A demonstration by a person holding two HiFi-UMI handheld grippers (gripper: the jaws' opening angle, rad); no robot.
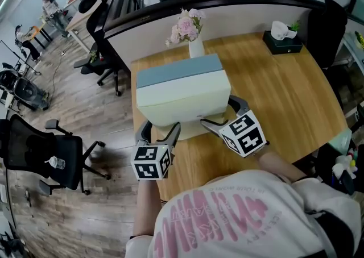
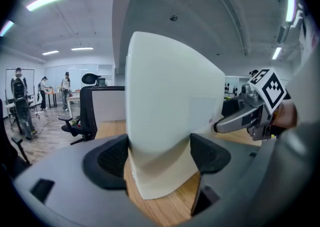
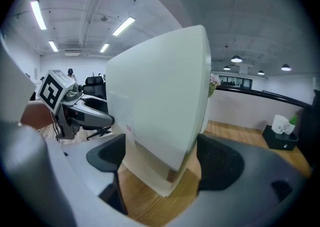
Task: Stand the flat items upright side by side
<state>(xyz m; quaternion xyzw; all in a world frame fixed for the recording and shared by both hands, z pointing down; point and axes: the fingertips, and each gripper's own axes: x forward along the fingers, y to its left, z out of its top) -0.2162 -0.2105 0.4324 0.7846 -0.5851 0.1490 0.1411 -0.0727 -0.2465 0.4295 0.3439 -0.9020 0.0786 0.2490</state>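
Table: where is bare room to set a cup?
Widest bare wood: right of the cream box, up to the tissue box and the table's right edge. Smaller patch: between vase and tissue box. Crowded: near edge, where left gripper and right gripper hold it.

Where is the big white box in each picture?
Head view: the white box is in the middle, with a blue-grey top.
Left gripper view: the white box fills the centre, standing tall.
Right gripper view: the white box fills the centre, leaning a little.
Shared landmark: the wooden table beneath it, seen in all three views.
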